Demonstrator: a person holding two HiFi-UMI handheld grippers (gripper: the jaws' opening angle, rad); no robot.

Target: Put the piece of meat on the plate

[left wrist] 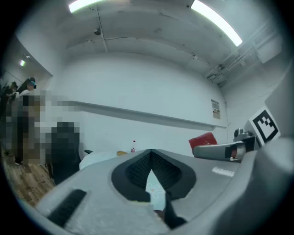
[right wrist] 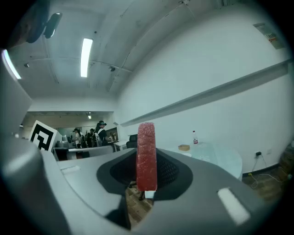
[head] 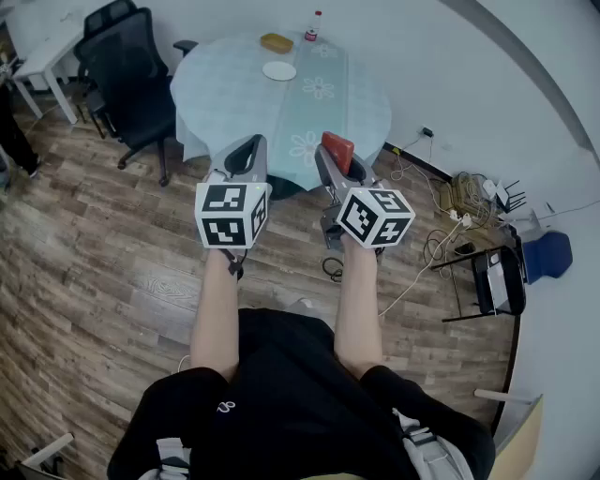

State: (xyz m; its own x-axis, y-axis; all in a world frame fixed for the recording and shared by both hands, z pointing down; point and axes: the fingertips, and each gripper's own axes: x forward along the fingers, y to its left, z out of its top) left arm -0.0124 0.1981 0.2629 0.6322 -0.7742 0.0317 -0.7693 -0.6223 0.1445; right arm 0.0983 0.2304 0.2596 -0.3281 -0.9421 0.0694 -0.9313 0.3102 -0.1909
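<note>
The piece of meat [head: 337,149] is a red slab standing upright between the jaws of my right gripper [head: 336,157], which is shut on it. In the right gripper view the meat [right wrist: 146,156] fills the middle of the right gripper [right wrist: 147,161]. The white plate [head: 279,70] lies empty on the round table [head: 366,108], well ahead of both grippers. My left gripper [head: 246,156] is level beside the right one, its tips together with nothing held. The left gripper view shows its own jaws [left wrist: 149,158] closed and the meat [left wrist: 202,140] off to the right.
On the table beyond the plate are a yellow-brown bowl [head: 277,42] and a small bottle [head: 312,26]. A black office chair [head: 131,70] stands left of the table, with a white desk [head: 42,47] behind it. Cables and a folding stand [head: 473,234] clutter the floor at right.
</note>
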